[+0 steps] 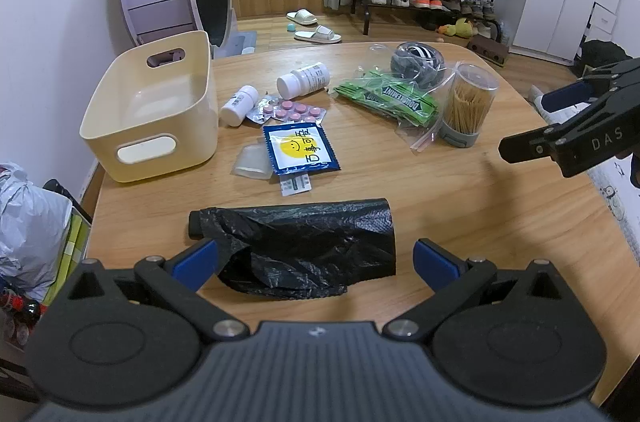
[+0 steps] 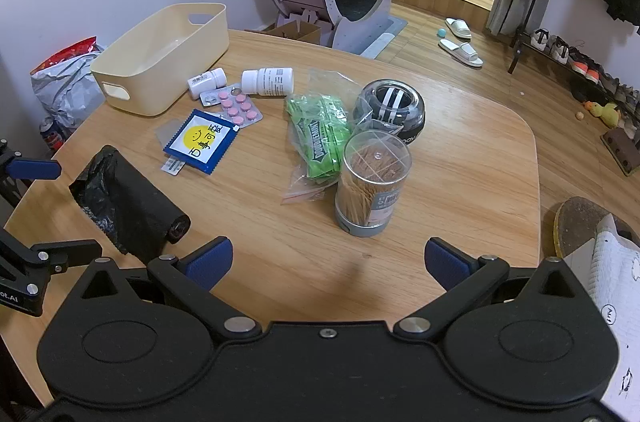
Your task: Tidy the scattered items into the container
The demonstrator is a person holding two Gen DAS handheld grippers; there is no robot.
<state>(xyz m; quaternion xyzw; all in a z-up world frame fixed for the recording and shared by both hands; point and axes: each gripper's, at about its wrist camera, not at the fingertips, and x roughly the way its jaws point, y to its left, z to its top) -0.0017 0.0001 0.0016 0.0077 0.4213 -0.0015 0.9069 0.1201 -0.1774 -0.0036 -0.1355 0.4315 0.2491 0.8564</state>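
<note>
Bag roll (image 1: 296, 242) lies between the left gripper's (image 1: 316, 262) spread fingers (image 1: 196, 262).

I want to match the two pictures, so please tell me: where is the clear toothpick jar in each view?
Left wrist view: the toothpick jar stands right of centre, at the far right of the clutter.
Right wrist view: the same jar stands near the centre, straight ahead of the open right gripper.
Shared landmark: the bag of green gum packs lies just beside it.
</note>
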